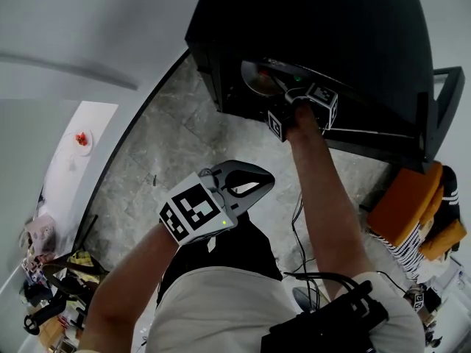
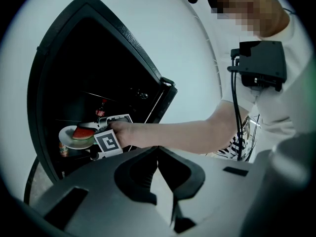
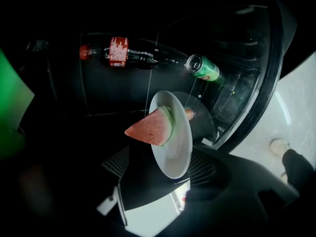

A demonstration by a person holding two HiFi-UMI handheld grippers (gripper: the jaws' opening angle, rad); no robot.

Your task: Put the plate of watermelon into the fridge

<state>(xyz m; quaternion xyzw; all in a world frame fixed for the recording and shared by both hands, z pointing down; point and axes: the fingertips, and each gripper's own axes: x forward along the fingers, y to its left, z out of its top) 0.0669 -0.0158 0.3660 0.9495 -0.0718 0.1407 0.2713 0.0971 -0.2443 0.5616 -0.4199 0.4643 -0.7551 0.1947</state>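
A white plate carries a wedge of watermelon. My right gripper is shut on the plate's near rim and holds it inside the open black fridge. From the head view the right gripper is at the fridge opening, with the plate just inside. The left gripper view shows the plate and watermelon over a dark shelf. My left gripper hangs in front of the fridge over the floor, jaws together and holding nothing.
A cola bottle and a green can lie in the fridge behind the plate. The fridge door stands open to the right. An orange chair is at the right, a white table with a small plate at the left.
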